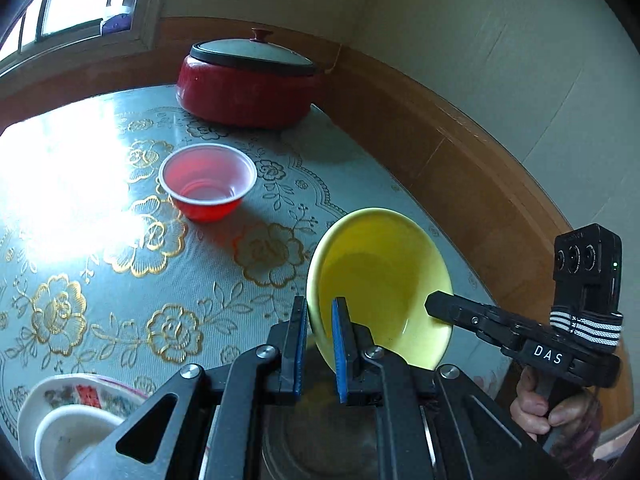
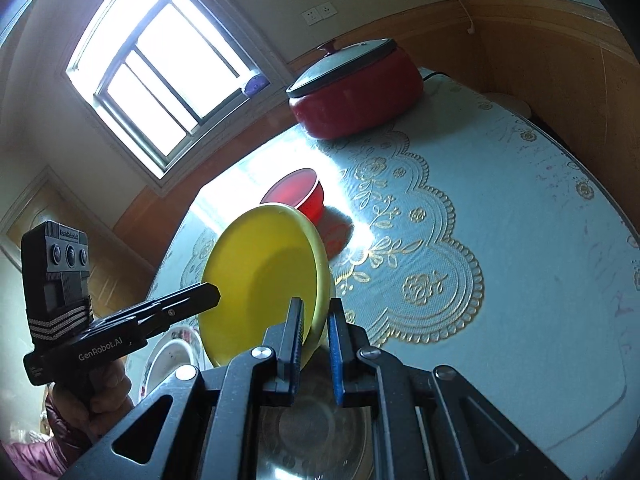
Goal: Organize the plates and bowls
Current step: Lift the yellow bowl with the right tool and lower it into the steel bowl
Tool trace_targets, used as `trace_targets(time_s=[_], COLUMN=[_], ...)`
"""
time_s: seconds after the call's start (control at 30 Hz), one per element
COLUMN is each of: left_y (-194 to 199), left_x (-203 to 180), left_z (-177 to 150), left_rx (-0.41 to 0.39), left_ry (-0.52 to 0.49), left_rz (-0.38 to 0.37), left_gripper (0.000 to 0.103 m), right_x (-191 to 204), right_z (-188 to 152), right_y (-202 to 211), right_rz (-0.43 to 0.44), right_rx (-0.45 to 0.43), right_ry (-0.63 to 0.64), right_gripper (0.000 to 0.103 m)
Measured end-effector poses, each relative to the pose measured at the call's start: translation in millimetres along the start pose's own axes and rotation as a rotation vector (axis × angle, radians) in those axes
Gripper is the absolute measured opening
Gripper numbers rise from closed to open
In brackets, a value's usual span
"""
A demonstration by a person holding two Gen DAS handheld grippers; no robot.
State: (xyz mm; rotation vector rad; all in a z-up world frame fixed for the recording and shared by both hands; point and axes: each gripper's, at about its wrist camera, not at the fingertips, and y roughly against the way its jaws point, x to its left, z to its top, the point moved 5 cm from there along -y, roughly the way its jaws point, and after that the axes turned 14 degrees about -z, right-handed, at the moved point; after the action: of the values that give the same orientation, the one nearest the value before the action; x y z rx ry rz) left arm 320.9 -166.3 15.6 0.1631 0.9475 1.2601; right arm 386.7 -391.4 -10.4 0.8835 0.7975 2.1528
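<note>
A yellow plate (image 1: 380, 280) is held up above the table, gripped on two sides. My left gripper (image 1: 320, 320) is shut on its left rim; in the right wrist view that gripper reaches in at the plate's left edge (image 2: 212, 294). My right gripper (image 2: 316, 320) is shut on the plate's (image 2: 260, 280) right rim and shows in the left wrist view (image 1: 434, 304). A red plastic bowl (image 1: 208, 180) stands on the table beyond the plate, and shows behind it in the right wrist view (image 2: 298, 194). A metal plate (image 2: 312, 432) lies under the grippers.
A red lidded pot (image 1: 246, 80) stands at the table's far edge by the wall. A white bowl sits in a patterned plate (image 1: 68, 420) at the near left. The floral tablecloth (image 2: 480, 220) covers the table.
</note>
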Motion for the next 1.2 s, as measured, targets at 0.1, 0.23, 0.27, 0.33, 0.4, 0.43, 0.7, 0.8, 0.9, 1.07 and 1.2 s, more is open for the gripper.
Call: trace_targets(time_s=[0.1, 0.23, 0.27, 0.33, 0.4, 0.43, 0.7, 0.8, 0.9, 1.07, 1.2], left_y=[7, 11, 12, 12, 12, 11, 6, 5, 4, 1, 0], left_x=[-1, -2, -3, -3, -2, -2, -4, -4, -3, -2, 1], left_z=[-14, -32, -36, -45, -55, -60, -79, -83, -85, -87, -87], left_rx=[0.012, 0.031, 0.037, 0.055, 0.073, 0.083, 0.129, 0.143, 0.147, 0.160, 0.165], left_ry=[-0.009, 0.003, 0.003, 0.001, 0.004, 0.005, -0.019, -0.030, -0.045, -0.072, -0.072], left_rz=[-0.008, -0.028, -0.029, -0.026, -0.029, -0.031, -0.011, 0.003, 0.022, 0.060, 0.070], left_gripper=[0.012, 0.012, 0.012, 0.012, 0.012, 0.012, 0.012, 0.012, 0.012, 0.012, 0.012], right_x=[5, 9, 10, 11, 12, 11, 9, 8, 9, 10, 10], right_z=[-14, -33, -39, -49, -59, -62, -77, -80, -81, -84, -84], right_y=[8, 11, 11, 11, 10, 10, 9, 9, 7, 0, -4], right_rz=[0.006, -0.003, -0.007, -0.013, -0.020, -0.023, -0.059, -0.068, -0.075, -0.091, -0.106], right_rx=[0.015, 0.053, 0.065, 0.088, 0.108, 0.116, 0.150, 0.159, 0.170, 0.185, 0.191], right_ry=[0.025, 0.040, 0.045, 0.052, 0.051, 0.049, 0.042, 0.042, 0.048, 0.062, 0.075], right_gripper=[0.011, 0.011, 0.011, 0.012, 0.012, 0.012, 0.013, 0.013, 0.013, 0.013, 0.013])
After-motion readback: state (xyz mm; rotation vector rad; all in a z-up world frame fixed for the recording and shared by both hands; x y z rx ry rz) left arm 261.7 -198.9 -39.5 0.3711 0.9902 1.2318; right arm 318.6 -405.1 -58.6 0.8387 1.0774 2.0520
